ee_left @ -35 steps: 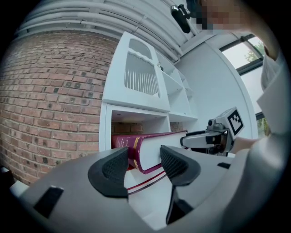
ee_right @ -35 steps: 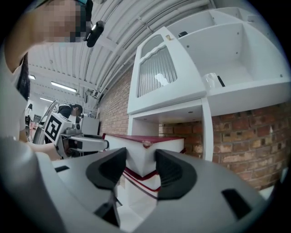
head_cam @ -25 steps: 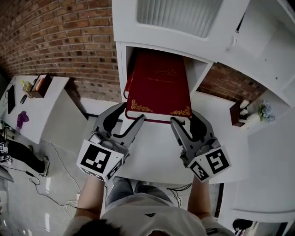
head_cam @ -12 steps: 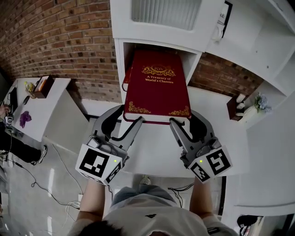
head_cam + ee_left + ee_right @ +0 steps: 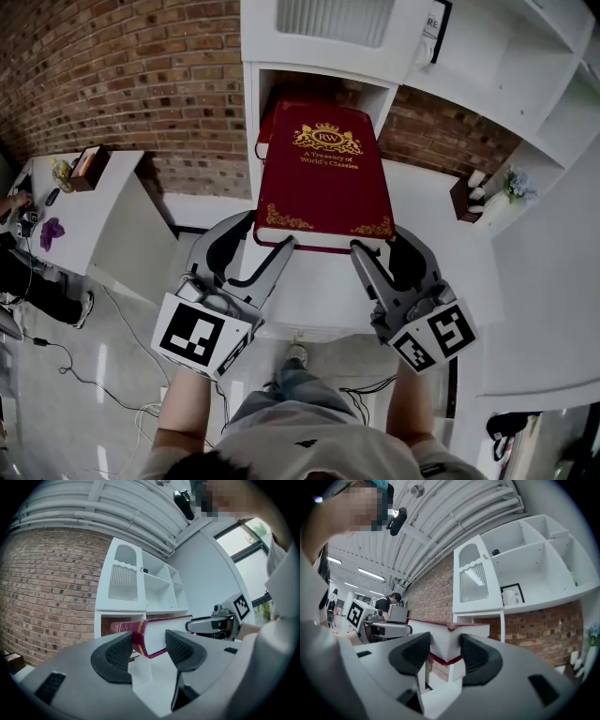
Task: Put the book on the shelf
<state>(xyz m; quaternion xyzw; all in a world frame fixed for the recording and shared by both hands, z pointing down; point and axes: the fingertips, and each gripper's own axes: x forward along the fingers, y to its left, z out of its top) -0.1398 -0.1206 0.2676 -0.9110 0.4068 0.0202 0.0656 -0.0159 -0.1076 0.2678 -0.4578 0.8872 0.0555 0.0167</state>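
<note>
- Since a second ago, more of the red book (image 5: 323, 178) shows below the lip of the compartment (image 5: 319, 70). The gold crest and title were in shadow there and now sit in the light. Cannot tell whether the book backed out or the head shifted.
- Left gripper (image 5: 270, 232) is clamped on the near-left corner, at the spine. Right gripper (image 5: 377, 239) is clamped on the near-right corner, with the page block between its pads. Both grasp the book, which hangs roughly level between them, above the white desktop (image 5: 441, 234).
- Book position: far edge at the mouth of the open compartment in the white shelf unit (image 5: 309, 37), most of its length outside.
- Second red volume (image 5: 264, 141) lies inside the compartment on the left, partly under the held book.
- Progress, by my reading: pick-up is done and the book is at the shelf, but insertion is barely begun. Left to do: slide it in flat, release, draw both grippers back.
- Writing: the cover has "RW" in the crest and "A Treasury of World's Classics" beneath, in gold. Framed sign (image 5: 437, 21) on the shelf above shows "RE"; the rest is cut off.
</note>
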